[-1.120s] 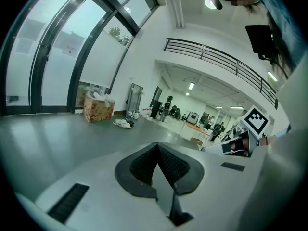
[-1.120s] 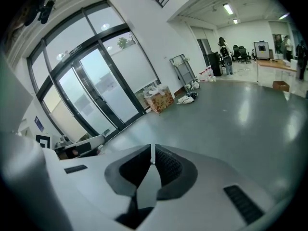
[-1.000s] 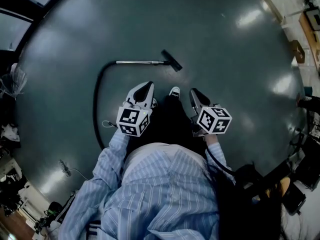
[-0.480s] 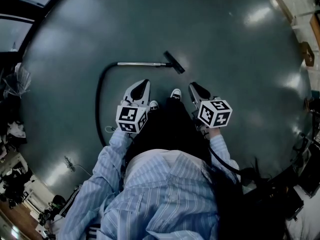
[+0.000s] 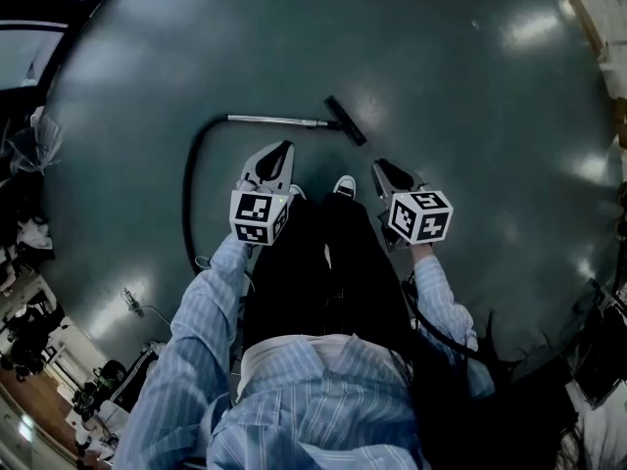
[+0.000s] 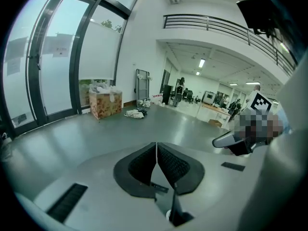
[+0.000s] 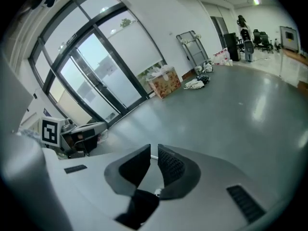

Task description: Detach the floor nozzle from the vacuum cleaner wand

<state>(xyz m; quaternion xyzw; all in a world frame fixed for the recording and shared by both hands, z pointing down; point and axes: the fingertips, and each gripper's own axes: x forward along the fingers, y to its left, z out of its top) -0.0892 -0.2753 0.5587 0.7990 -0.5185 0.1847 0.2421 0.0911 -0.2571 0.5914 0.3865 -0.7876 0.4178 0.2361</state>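
The vacuum's metal wand point(image 5: 269, 119) lies flat on the dark floor in the head view, with the black floor nozzle point(image 5: 345, 119) joined to its right end. A black hose point(image 5: 188, 194) curves from its left end back towards me. My left gripper point(image 5: 285, 147) point(image 6: 156, 144) hovers just short of the wand, jaws shut and empty. The right gripper point(image 5: 377, 165) point(image 7: 154, 149) hangs right of my shoe, below the nozzle, also shut with nothing in it. Neither touches the vacuum. Both gripper views look over the floor and miss the wand.
My white-toed shoes point(image 5: 343, 184) stand between the grippers. Clutter lines the left edge of the floor point(image 5: 29, 233). A cardboard box point(image 6: 105, 104), a heap of bags point(image 6: 135, 113) and a metal trolley point(image 6: 142, 83) sit by the glass wall far off.
Both grippers have moved forward and down towards the floor, the left tip closing on the wand. The wand, nozzle and hose have not moved. Both jaws stay shut.
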